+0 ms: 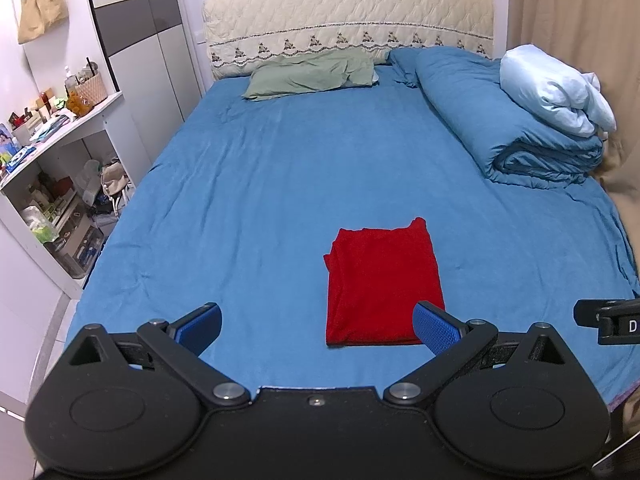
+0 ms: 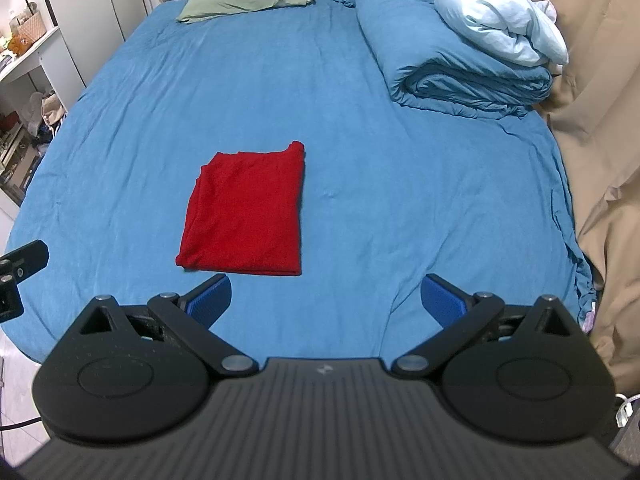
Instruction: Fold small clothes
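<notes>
Red garment (image 1: 382,286): folded into a neat rectangle, lying flat on the blue bedsheet (image 1: 256,184), held by neither claw.
Long axis: runs away from both claws, toward the headboard.
Left claw (image 1: 318,326): fingers spread wide, holding nothing; the garment lies ahead and to its right, its near edge just past the right pad.
Right claw (image 2: 326,300): fingers spread wide, holding nothing; the garment (image 2: 244,212) lies ahead and to its left.
Nearer claw: probably the left, though fisheye distortion makes this uncertain.
Fold state: appears finished; the layered edges sit on the garment's left side.
</notes>
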Demonstrator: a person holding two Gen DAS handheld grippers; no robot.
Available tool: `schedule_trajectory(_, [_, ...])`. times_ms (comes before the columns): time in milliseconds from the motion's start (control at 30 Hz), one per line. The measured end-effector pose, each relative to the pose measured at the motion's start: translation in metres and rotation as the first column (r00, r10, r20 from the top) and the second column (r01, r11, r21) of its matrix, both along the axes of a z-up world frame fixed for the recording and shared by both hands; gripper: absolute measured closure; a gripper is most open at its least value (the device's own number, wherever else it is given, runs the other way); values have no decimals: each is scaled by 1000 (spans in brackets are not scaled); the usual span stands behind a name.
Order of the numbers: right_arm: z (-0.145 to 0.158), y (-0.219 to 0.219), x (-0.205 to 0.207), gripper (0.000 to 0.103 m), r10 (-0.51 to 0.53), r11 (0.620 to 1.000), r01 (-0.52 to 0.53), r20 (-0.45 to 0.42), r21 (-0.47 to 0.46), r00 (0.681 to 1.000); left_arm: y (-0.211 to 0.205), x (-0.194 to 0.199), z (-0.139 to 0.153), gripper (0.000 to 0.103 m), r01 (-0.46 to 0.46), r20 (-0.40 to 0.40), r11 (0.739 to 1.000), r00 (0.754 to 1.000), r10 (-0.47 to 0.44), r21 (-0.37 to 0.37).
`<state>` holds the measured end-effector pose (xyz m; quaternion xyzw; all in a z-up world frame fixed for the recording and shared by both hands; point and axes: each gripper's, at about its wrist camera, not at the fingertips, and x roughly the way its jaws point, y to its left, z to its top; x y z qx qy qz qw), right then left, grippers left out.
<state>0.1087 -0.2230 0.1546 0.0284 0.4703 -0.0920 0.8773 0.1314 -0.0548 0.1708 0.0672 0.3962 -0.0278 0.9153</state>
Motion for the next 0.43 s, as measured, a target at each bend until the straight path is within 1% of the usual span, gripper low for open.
schedule_trajectory(200, [2, 1, 0, 0, 0, 1000, 0, 5, 6, 1000, -2, -2, 3, 0, 9, 16, 1000, 1000, -9, 0])
schedule_trajectory(433, [1, -3, 1, 0, 5, 1000, -5, 5, 10, 1000, 3, 0, 3, 0, -6, 25, 1000, 1000, 6, -12])
